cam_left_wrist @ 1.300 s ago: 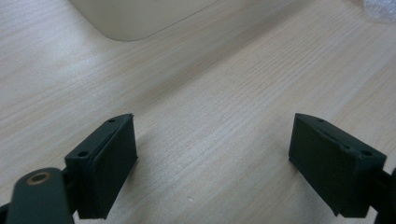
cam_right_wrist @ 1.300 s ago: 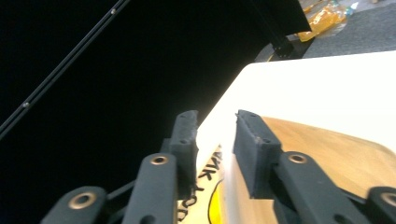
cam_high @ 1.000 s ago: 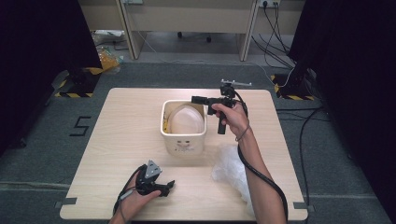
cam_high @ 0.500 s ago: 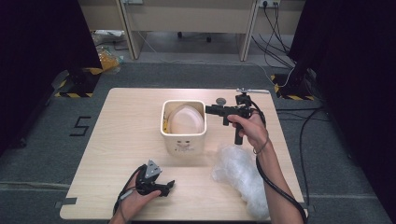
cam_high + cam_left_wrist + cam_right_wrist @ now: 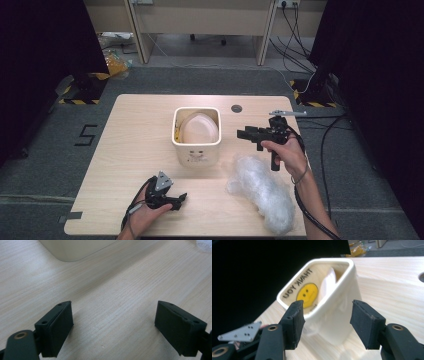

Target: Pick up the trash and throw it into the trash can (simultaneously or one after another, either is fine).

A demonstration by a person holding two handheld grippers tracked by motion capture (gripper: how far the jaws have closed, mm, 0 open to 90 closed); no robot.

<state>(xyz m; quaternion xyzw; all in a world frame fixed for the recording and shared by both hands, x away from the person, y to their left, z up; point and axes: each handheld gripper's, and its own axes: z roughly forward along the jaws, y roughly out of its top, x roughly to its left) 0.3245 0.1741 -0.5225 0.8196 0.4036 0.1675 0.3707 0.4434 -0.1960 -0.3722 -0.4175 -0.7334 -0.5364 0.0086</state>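
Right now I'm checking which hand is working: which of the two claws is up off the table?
The right claw: held in the air beside the bin, pointing at it, jaws open. The left claw rests low on the table near the front edge.

High view: fixed above the person's side of the table (image 5: 125, 150), facing forward and down; takes in the whole tabletop and the floor beyond its far edge. Left gripper view: mounted on the left gripper (image 5: 172, 200), very low and close over the wood near the table's near edge, facing the base of the cream bin (image 5: 75, 250). Right gripper view: mounted on the right gripper (image 5: 245, 134), close, level, facing the bin (image 5: 332, 302) from the table's right side. Shared by all three: bin (image 5: 196, 137) and surrounding tabletop.
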